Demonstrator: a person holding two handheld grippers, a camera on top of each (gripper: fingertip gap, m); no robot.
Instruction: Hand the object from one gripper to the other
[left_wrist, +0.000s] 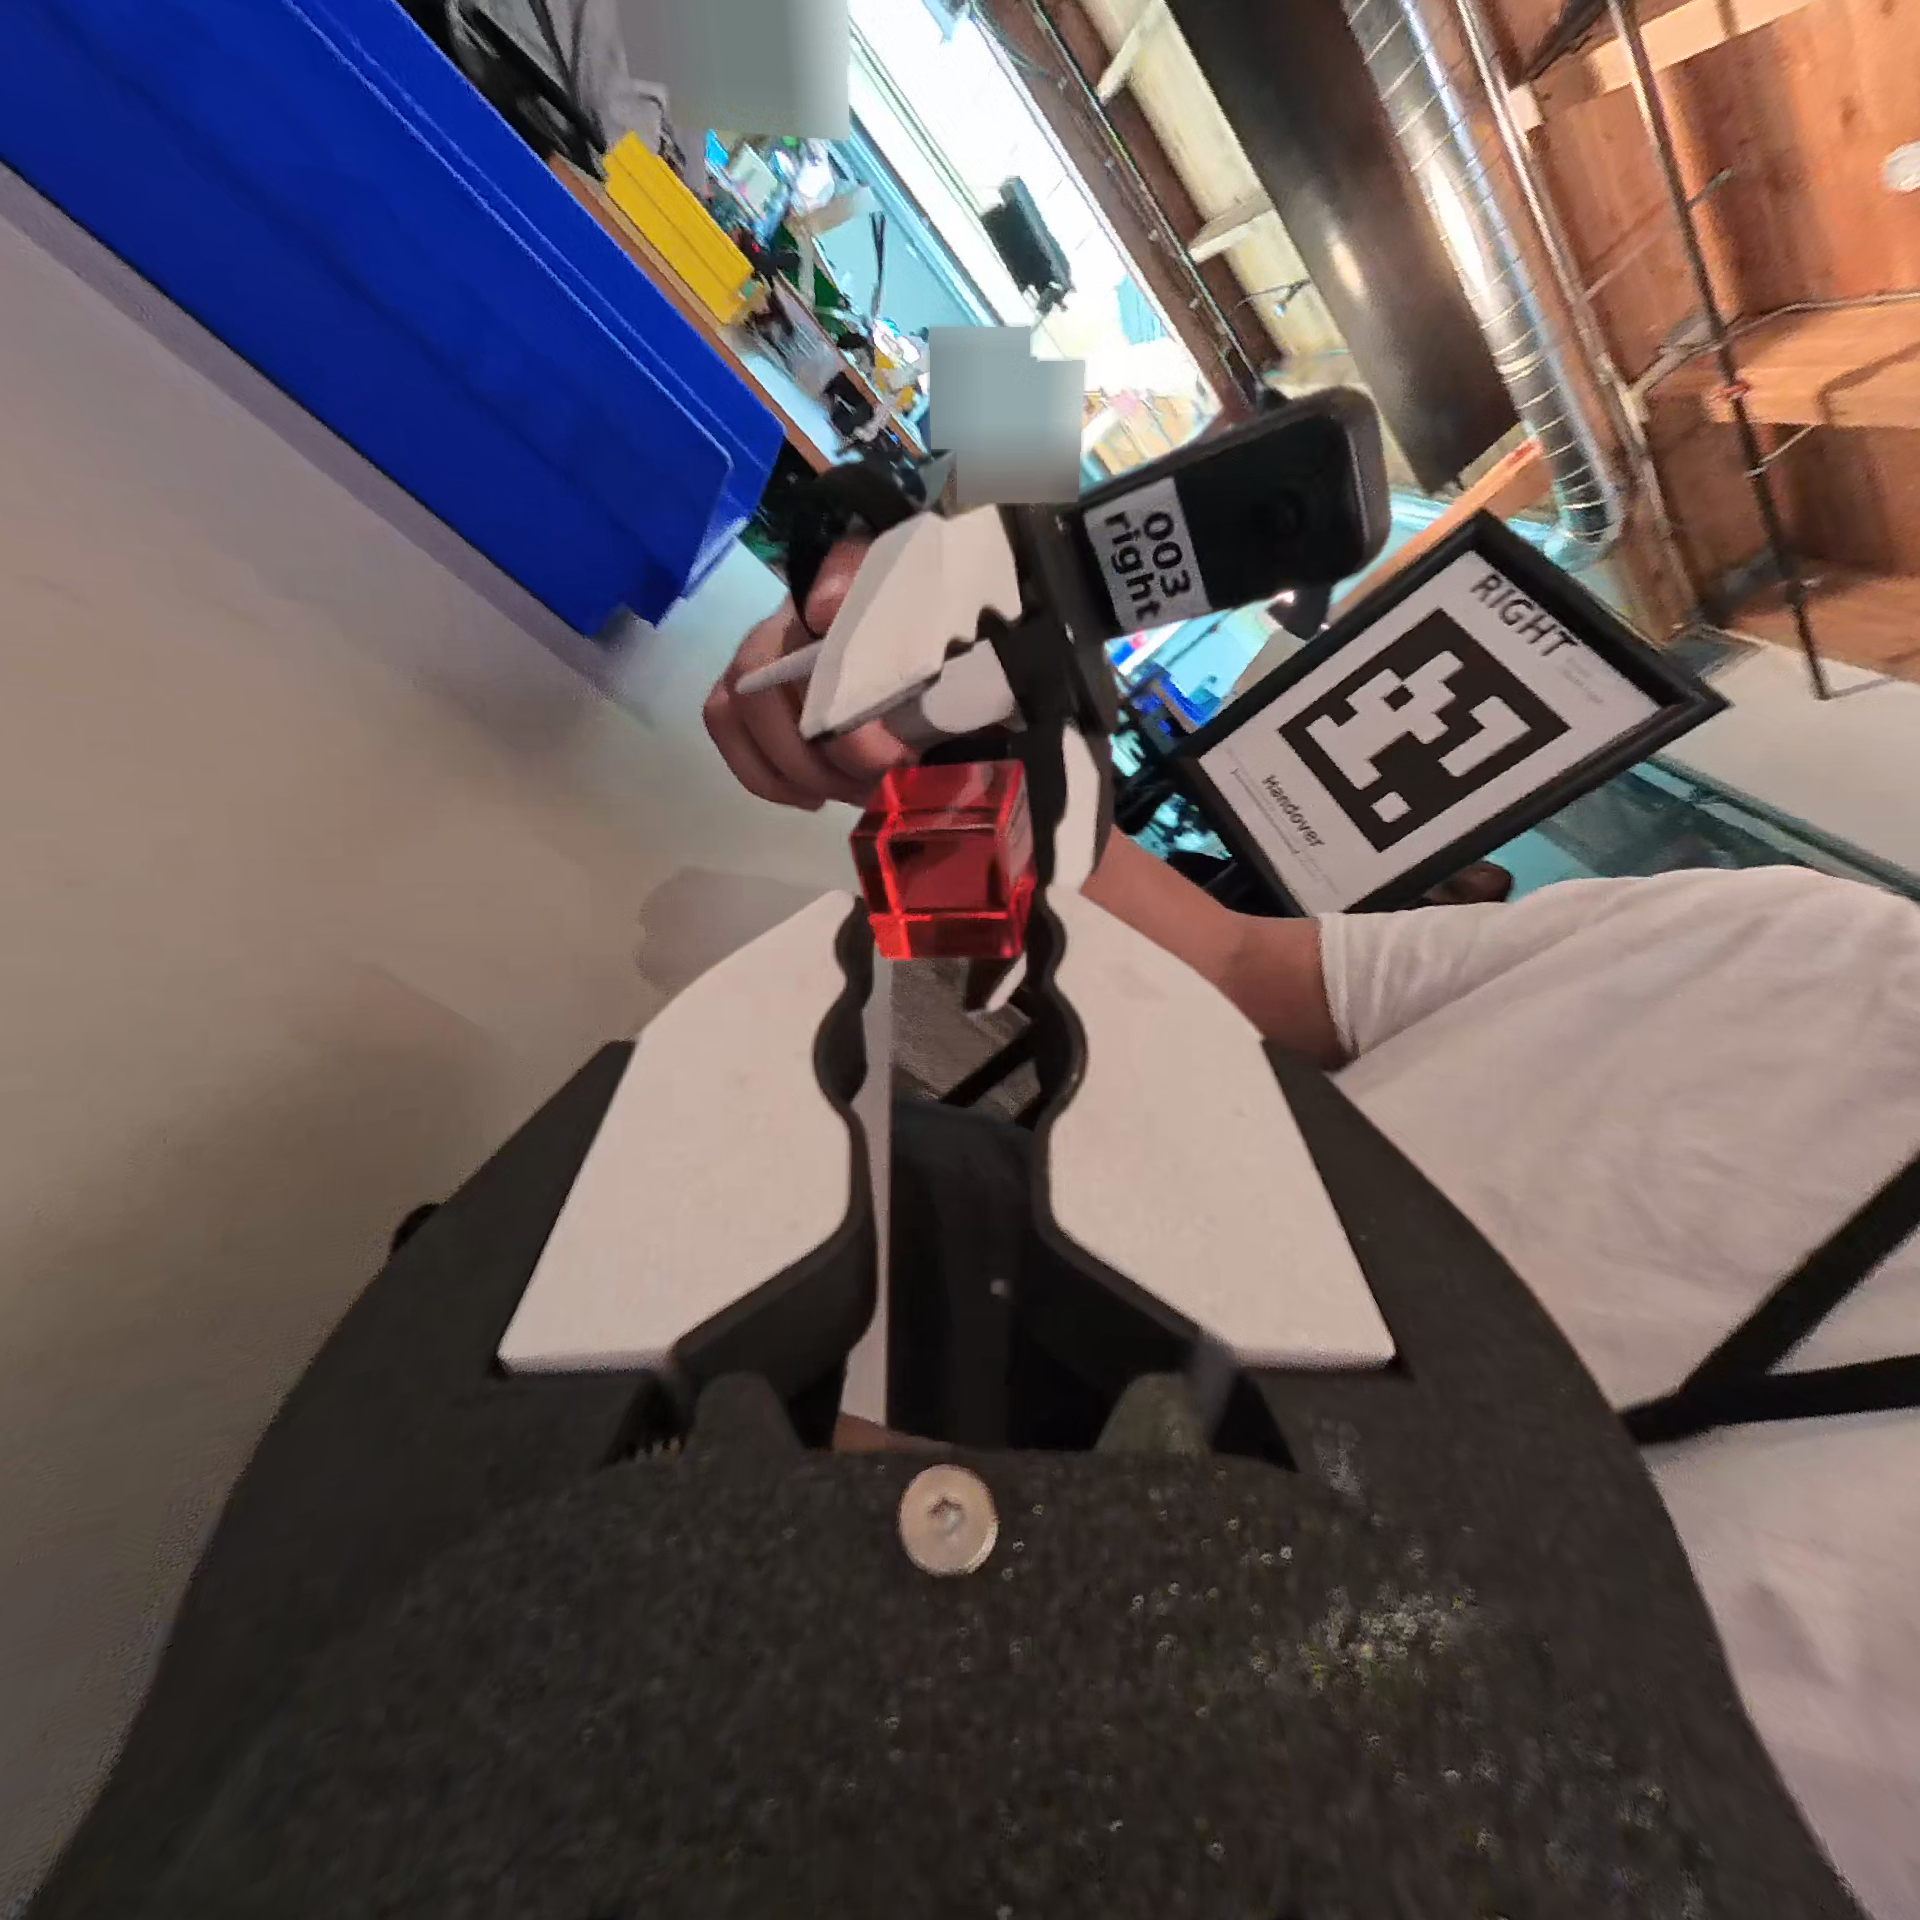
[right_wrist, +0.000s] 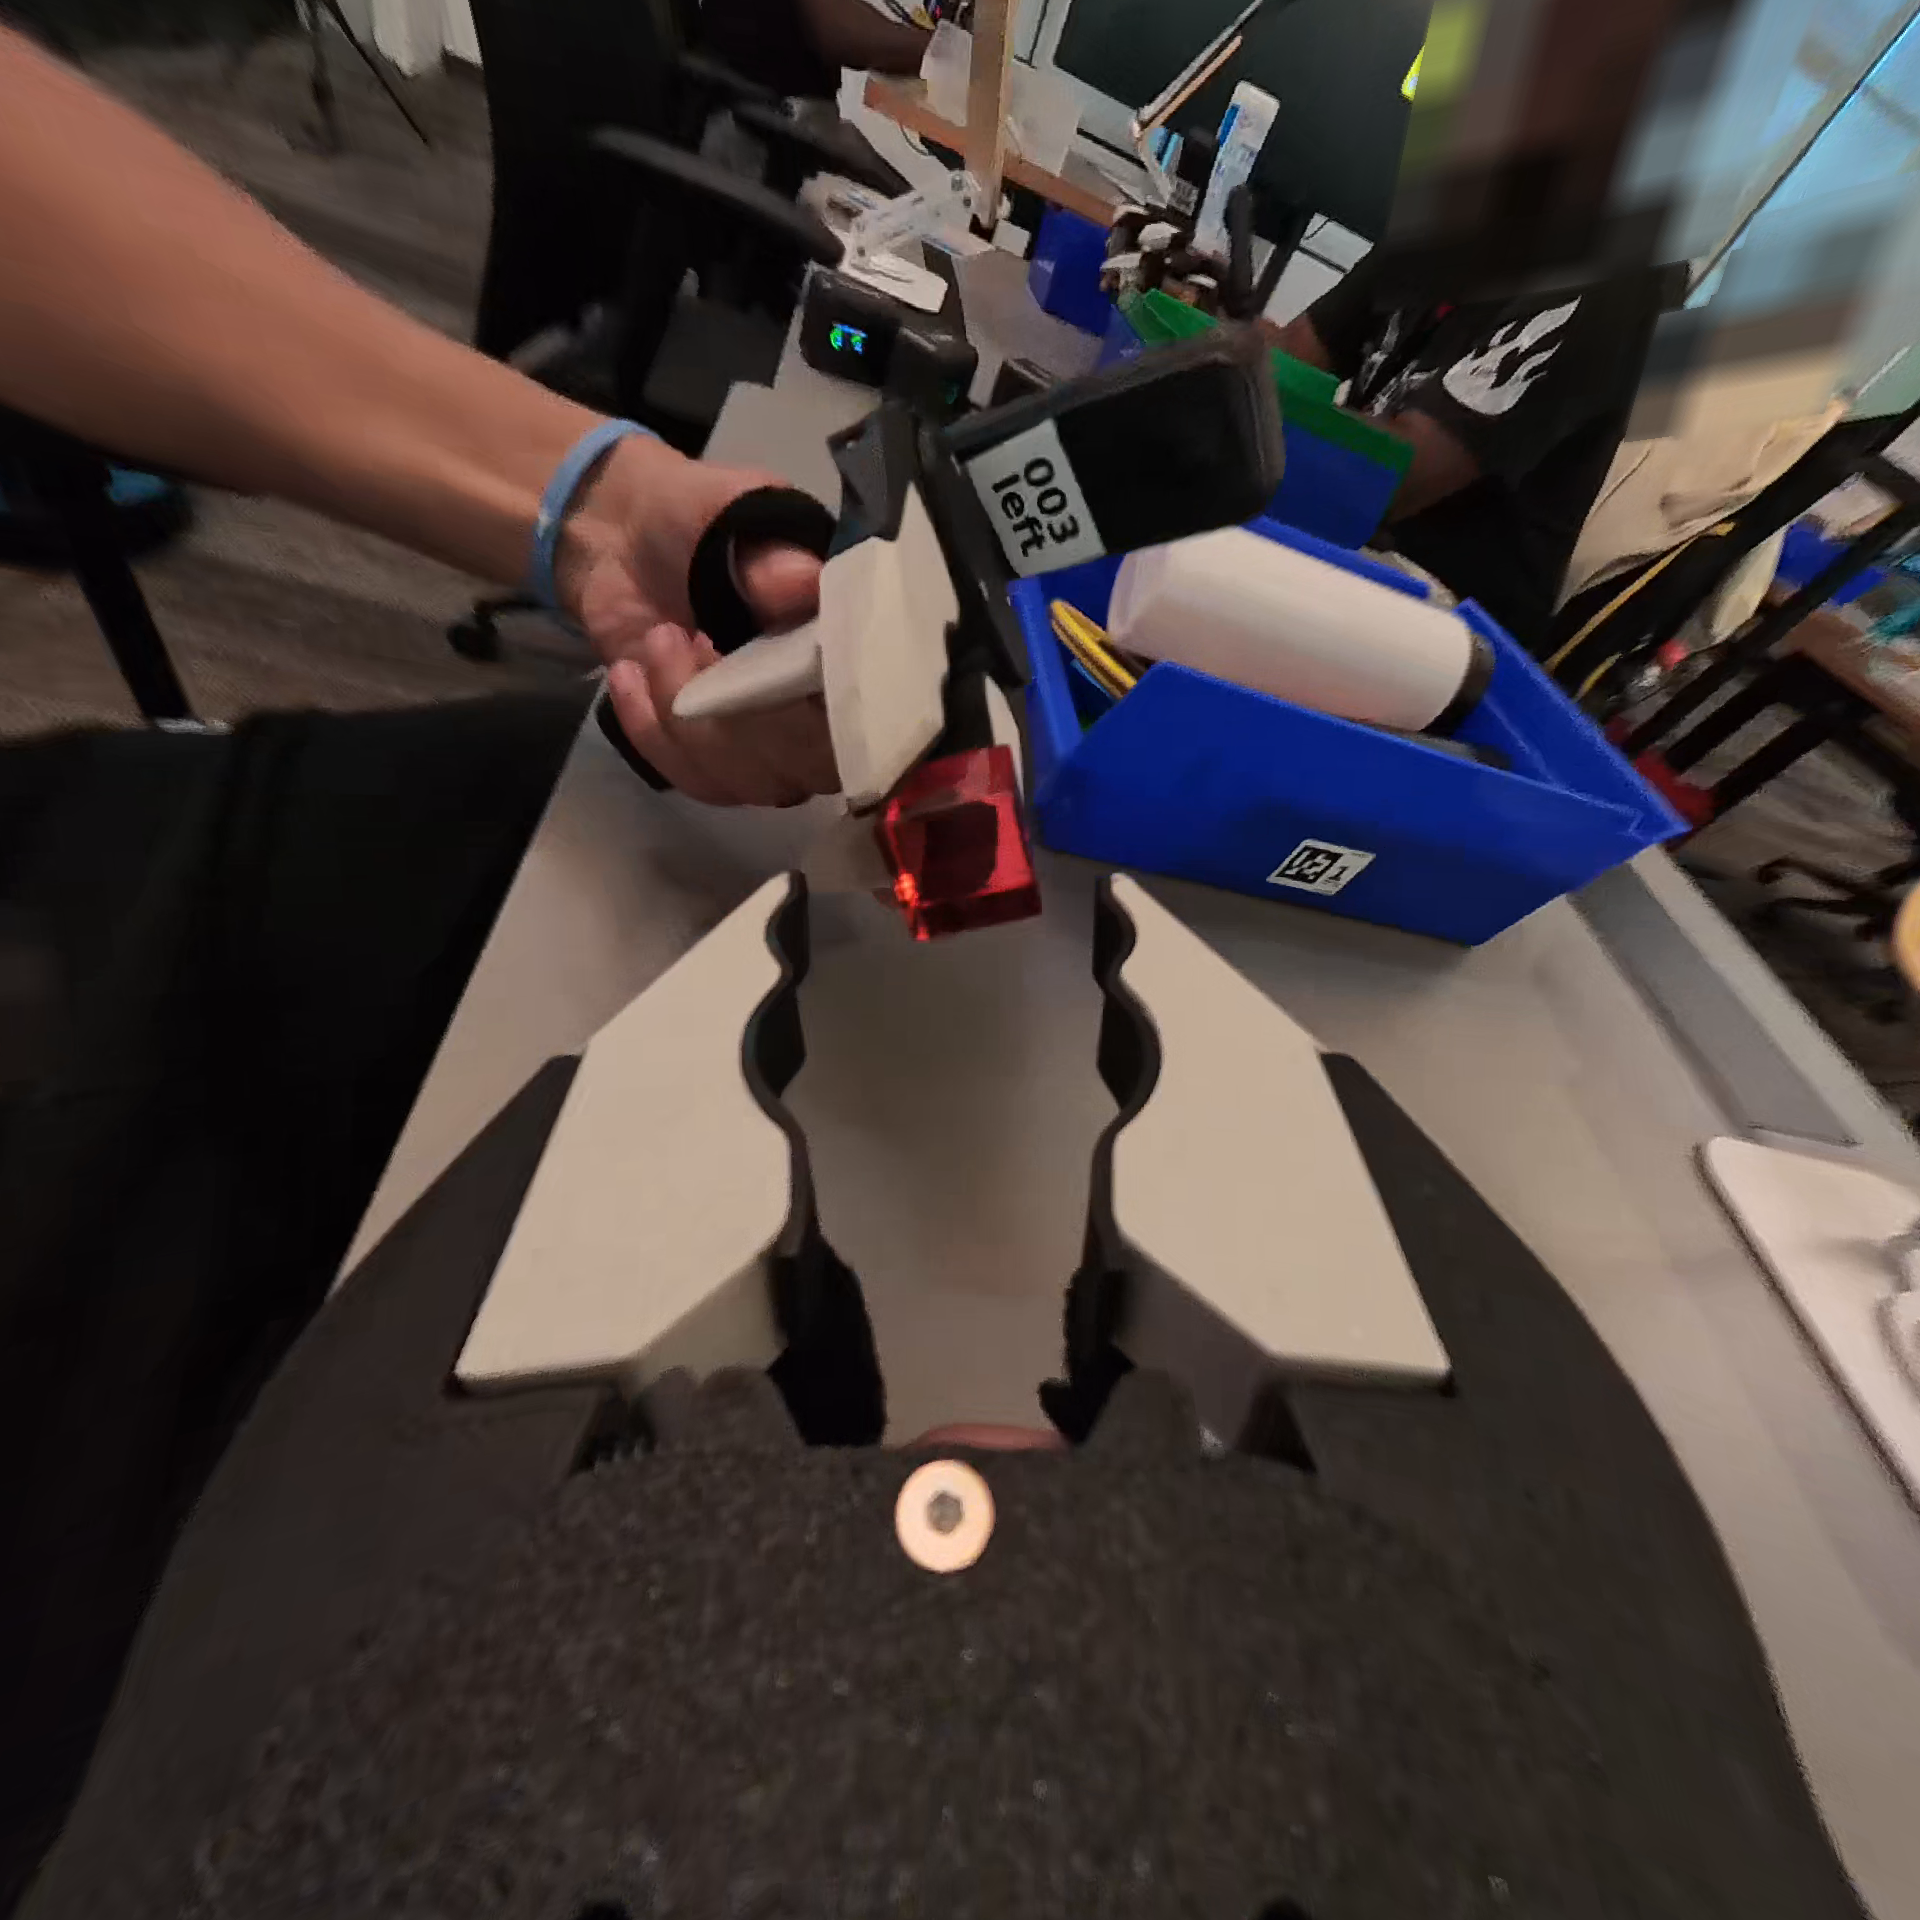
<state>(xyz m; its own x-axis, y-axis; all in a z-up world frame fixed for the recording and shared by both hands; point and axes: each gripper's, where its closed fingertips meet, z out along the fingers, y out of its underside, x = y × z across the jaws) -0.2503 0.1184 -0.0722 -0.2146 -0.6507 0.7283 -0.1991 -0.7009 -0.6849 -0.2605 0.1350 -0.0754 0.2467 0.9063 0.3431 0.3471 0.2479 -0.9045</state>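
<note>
Handover is at the halfway point, I'd say. Up close in the right wrist view, the right gripper (right_wrist: 951, 894) has its jaws wide apart over the pale bench (right_wrist: 935, 1143), gripping nothing. The red cube (right_wrist: 958, 844) sits in the air just at its tips, barely inside the gap and not touching either side as far as I can tell. The left gripper (left_wrist: 951, 925) is clamped on the cube at its very tips, and a hand (right_wrist: 675, 644) holds that gripper. Behind it a blue bin (right_wrist: 1299, 810) sits on the bench.

Next move, my guess: nudge the right gripper forward, close on the cube's free faces, and only then let the left one open.
</note>
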